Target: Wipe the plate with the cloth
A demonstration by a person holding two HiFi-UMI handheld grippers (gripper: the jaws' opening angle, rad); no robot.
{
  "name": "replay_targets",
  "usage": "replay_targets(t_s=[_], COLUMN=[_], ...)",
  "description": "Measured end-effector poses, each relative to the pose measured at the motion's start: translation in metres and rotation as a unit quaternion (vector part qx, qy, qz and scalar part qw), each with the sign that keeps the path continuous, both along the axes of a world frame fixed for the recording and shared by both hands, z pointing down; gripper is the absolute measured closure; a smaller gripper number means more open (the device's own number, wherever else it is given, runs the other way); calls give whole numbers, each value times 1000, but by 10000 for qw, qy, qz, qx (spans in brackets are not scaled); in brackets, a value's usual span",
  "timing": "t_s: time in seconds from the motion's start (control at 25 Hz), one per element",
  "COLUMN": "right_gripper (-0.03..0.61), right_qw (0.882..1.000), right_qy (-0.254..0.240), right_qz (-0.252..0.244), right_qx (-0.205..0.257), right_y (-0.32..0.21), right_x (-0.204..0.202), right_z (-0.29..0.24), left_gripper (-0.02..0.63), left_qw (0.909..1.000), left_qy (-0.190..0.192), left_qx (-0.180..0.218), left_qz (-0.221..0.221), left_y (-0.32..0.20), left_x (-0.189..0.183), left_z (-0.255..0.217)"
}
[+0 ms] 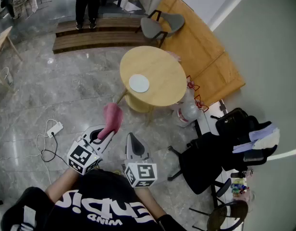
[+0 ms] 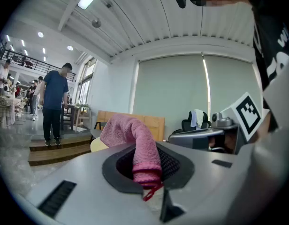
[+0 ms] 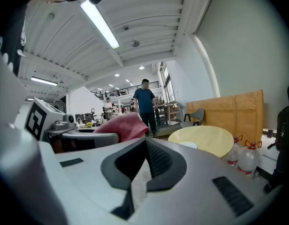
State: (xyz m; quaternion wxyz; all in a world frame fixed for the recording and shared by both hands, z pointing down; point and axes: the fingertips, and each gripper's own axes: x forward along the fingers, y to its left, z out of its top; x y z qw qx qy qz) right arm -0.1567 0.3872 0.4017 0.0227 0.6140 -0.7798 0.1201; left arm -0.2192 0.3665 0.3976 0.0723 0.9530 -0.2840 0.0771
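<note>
A white plate (image 1: 139, 83) lies on the round wooden table (image 1: 160, 66) ahead; in the right gripper view the plate (image 3: 188, 145) shows on the tabletop (image 3: 208, 139). My left gripper (image 1: 107, 131) is shut on a pink cloth (image 1: 112, 118), held in the air short of the table. In the left gripper view the cloth (image 2: 135, 139) sticks up from between the jaws of the left gripper (image 2: 149, 182). My right gripper (image 1: 132, 143) is beside it, shut with nothing in it; in the right gripper view its jaws (image 3: 144, 161) meet.
A grey chair (image 1: 160, 25) and wooden boards (image 1: 205, 57) stand behind the table. Water bottles (image 1: 186, 113) sit at its foot. A black office chair with bags (image 1: 225, 148) is on the right. A power strip and cable (image 1: 51, 131) lie on the floor. A person (image 1: 89, 1) stands far off.
</note>
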Motion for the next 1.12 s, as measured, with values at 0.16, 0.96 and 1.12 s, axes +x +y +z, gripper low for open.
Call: replay_targets(t_s=[0.16,0.96,1.12], right_gripper=[557,557,557], right_qw=[10000,9995,9995], right_qy=[-16,-153,-156], right_qz=[13,-241,-209], right_qx=[1,-127,-189], right_y=[1,24,36], right_x=[5,36,55], right_z=[0,6,16], left_gripper=[563,563,563], left_qw=[10000,10000,9999], left_qy=[21,-17,32], left_qx=[-6,-17,-72], left_qz=[32,-26,-95], left_y=[1,18,20], left_x=[7,26,41], left_z=[-5,5,9])
